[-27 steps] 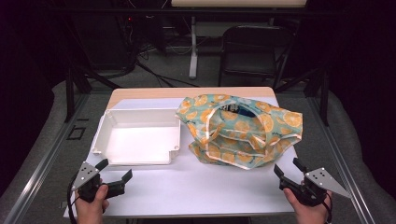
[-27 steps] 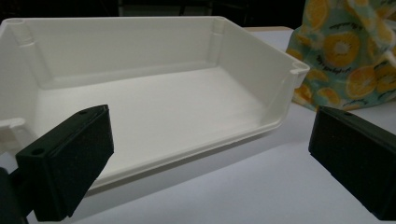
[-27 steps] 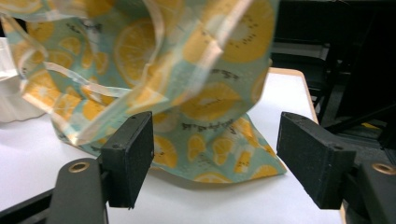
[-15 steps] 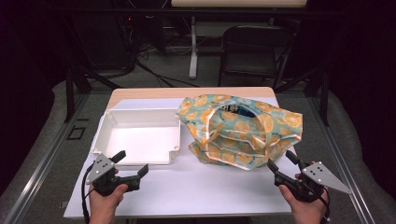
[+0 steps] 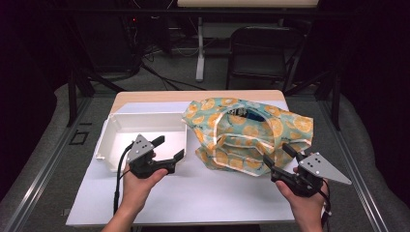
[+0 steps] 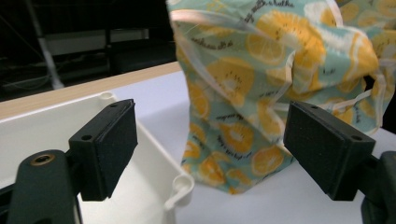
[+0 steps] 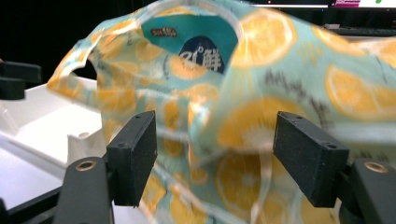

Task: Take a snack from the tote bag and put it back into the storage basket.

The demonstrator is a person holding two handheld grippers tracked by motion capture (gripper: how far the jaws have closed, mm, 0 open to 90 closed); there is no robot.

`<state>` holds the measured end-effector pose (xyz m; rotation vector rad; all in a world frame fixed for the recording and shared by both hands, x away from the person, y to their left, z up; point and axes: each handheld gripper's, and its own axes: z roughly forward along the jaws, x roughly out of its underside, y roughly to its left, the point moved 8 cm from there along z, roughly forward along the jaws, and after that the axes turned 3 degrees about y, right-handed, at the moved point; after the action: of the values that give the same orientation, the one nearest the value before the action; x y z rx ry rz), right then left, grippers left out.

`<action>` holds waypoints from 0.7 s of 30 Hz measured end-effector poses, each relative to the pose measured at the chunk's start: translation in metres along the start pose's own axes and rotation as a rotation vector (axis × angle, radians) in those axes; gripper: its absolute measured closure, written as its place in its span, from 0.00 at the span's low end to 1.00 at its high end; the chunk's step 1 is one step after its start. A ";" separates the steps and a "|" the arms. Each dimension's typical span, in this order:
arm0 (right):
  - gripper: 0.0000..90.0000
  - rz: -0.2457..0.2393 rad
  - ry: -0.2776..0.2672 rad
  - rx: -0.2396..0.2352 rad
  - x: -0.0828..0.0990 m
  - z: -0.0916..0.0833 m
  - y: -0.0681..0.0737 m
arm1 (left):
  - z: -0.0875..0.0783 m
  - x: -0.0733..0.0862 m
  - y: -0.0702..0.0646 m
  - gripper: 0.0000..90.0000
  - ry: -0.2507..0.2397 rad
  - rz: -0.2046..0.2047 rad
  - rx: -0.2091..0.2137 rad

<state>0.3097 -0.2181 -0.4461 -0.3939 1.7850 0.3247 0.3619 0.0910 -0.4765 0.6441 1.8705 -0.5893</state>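
Orange-printed fabric bag [image 5: 249,133] sits untouched on the worktop [image 5: 193,193] beside an empty white tray [image 5: 140,133]. Left gripper [image 5: 169,150] and right gripper [image 5: 278,159] hover near it, fingers spread, grasping nothing; apparently nothing is begun.

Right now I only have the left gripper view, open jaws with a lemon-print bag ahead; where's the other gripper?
Observer: The right gripper sits at the near right side of the bag, jaws open and pointing at it.
Operator: Anything inside the bag?
Observer: The right gripper view shows a teal package with a dark blue label through the bag's opening.
Operator: Is the white tray holding anything?
Observer: In the high view the white tray looks empty, and the left gripper hovers over its near right corner.
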 end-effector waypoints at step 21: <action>1.00 -0.056 -0.031 -0.012 -0.045 0.025 -0.011 | 0.017 -0.028 -0.003 0.40 -0.028 0.016 0.025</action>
<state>0.3463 -0.2138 -0.4090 -0.4444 1.7390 0.3010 0.3802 0.0727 -0.4559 0.6639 1.8323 -0.6094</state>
